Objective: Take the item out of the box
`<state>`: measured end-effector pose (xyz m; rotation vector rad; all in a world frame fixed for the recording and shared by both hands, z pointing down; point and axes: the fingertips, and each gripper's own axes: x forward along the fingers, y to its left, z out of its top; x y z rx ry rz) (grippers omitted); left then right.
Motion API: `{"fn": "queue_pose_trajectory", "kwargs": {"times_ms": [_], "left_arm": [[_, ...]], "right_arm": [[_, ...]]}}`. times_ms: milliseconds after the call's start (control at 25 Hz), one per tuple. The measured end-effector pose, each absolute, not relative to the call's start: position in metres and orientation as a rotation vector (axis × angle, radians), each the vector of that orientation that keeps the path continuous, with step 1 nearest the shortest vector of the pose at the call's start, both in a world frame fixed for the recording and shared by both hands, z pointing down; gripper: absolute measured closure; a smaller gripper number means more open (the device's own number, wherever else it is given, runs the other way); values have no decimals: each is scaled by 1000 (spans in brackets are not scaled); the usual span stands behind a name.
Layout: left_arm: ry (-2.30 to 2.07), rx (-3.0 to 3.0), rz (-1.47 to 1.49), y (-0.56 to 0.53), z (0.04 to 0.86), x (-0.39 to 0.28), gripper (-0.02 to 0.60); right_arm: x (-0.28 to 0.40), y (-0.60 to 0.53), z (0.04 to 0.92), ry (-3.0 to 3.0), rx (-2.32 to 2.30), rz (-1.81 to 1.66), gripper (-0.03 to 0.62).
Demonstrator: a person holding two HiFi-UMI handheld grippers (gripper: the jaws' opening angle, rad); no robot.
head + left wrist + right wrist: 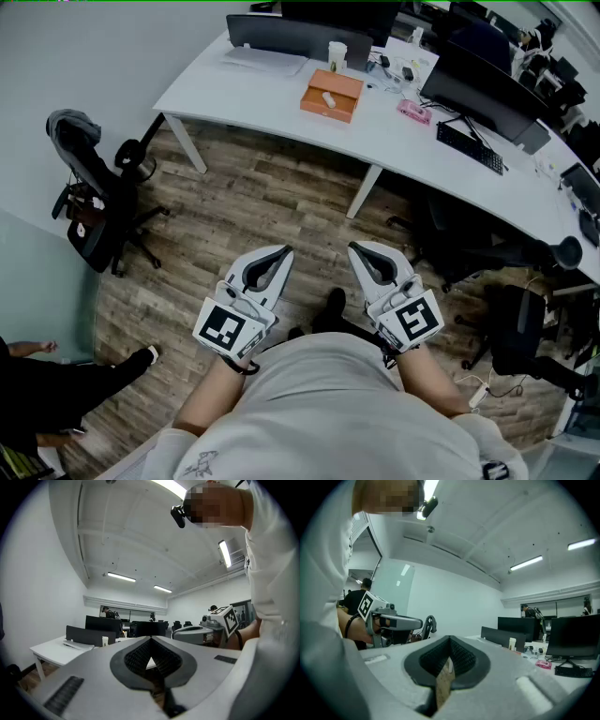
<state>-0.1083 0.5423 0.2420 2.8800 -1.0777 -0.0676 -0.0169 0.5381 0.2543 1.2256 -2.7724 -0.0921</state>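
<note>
Orange box (331, 94) sat open on the white surface (234, 86), well apart from the person, with a pale item (329, 98) inside. Left gripper (279, 255) and right gripper (359, 253) were held at the waist, jaws clenched on nothing, likely a resting carry ahead of the approach.

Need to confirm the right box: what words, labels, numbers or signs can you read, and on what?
No legible text anywhere.
Left gripper and right gripper: square black-and-white markers, no letters.
Orange box on the white table: no readable label.
Shirt print: too small to read.
</note>
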Motion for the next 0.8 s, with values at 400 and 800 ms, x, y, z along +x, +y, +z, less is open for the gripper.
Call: {"fn": "queue_pose_trajectory", "kwargs": {"times_ms": [400,800], "left_arm": [[-1083,2846,-56,494,248,-71,583],[-1136,2856,-53,415,248,2,583]], "right_arm": [[25,490,260,-2783,1218,-69,592],[102,418,253,-2843,1182,-66,592]]}}
